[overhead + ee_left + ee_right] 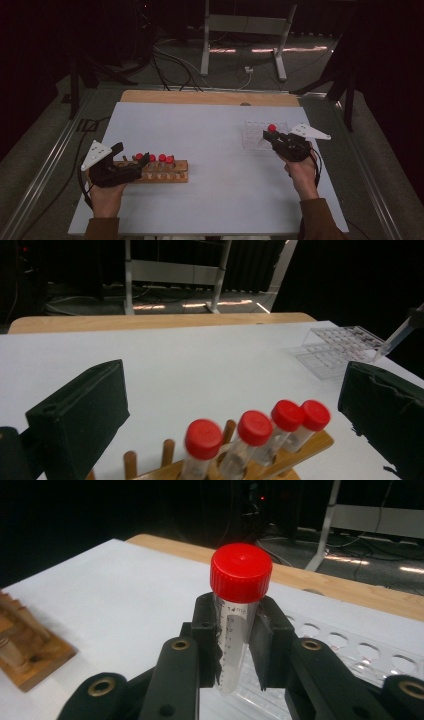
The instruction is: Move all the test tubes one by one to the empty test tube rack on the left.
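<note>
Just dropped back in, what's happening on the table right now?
A person is moving red-capped tubes between racks. The right tool is shut on one red-capped tube, held upright over the clear plastic rack on the table's right side. The left tool stands open at the wooden rack on the left, its pads either side of the four capped tubes there without touching them.

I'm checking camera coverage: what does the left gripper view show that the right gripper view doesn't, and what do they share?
Left gripper view: four red-capped clear tubes standing in the wooden peg rack, between open black jaws.

Right gripper view: the right gripper shut on one red-capped graduated clear tube, held upright.

Both: the white table, the clear plastic grid rack and the wooden rack.
</note>
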